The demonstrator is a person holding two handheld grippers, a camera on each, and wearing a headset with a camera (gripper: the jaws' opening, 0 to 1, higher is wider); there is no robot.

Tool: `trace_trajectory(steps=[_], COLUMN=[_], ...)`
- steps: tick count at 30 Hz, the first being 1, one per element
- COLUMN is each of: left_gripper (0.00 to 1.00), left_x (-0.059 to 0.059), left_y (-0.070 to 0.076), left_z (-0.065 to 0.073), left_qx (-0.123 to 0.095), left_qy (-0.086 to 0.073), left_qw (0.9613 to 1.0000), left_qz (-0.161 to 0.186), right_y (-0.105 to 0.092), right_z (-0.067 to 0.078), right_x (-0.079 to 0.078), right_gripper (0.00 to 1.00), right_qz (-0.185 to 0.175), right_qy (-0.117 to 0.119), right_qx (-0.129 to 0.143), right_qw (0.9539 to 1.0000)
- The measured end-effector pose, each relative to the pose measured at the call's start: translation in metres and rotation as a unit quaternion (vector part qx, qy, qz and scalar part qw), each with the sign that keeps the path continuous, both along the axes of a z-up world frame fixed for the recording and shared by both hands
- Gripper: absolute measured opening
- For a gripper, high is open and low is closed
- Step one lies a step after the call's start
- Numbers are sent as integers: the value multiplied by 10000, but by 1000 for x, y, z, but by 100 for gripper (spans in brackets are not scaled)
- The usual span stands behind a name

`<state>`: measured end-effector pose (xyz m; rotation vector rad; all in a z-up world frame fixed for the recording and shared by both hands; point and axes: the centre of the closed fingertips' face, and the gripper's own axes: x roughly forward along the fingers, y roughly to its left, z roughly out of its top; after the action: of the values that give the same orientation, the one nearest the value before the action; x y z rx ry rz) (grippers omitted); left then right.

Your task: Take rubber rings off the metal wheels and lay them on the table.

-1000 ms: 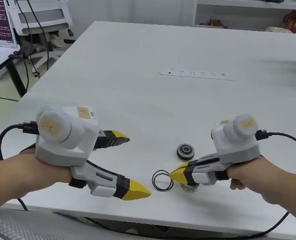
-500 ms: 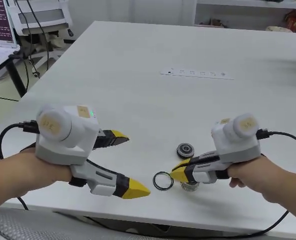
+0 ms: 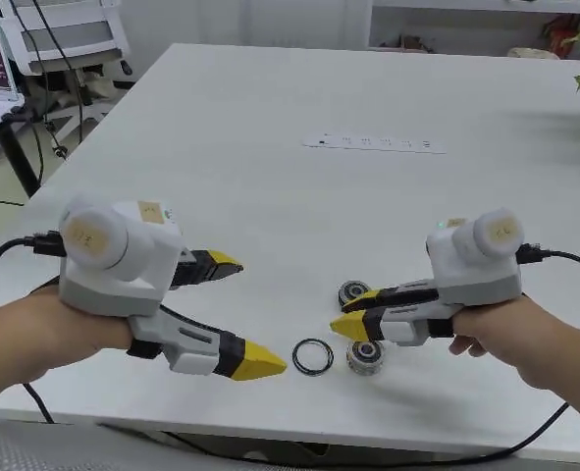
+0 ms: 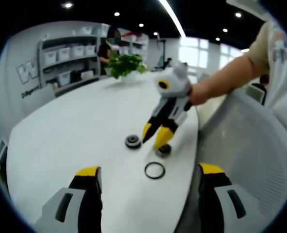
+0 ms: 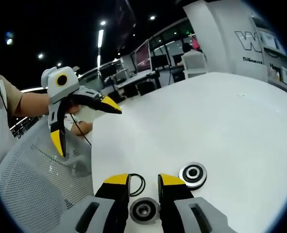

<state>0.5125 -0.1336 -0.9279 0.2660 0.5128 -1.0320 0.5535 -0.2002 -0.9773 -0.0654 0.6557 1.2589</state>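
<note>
**Ring loose on the table [image 3: 270, 147]**

Thin black rubber ring [image 3: 312, 340] lying flat, hole facing up, round with no long axis. Just off the left gripper [image 3: 258, 314] fingers, spread wide. Beside the right gripper [image 3: 349, 312] fingers, narrowly parted over a silvery metal wheel [image 3: 365, 355].

Black rubber ring [image 3: 294, 355] lies flat; near metal wheel [image 3: 365, 357] just beside it; far metal wheel [image 3: 350, 292] behind
</note>
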Motion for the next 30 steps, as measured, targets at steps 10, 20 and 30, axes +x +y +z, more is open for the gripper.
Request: trace_trajectory(steps=[10,20,30], left_gripper=[81,80,77], left_x=[18,36,53], left_y=[-5,-16,-26], left_z=[-1,-3,-13], left_qx=[-31,-6,20], left_qy=[39,15,47], left_qw=[10000,10000,10000], left_qz=[33,-4,37], right_y=[-24,-43,-54], right_z=[11,22,11], right_x=[21,33,39], right_gripper=[33,41,52], right_qz=[-462,-685,-630], right_qy=[-224,-489,-709], right_qx=[174,190,13], right_qw=[9985,9963,9955])
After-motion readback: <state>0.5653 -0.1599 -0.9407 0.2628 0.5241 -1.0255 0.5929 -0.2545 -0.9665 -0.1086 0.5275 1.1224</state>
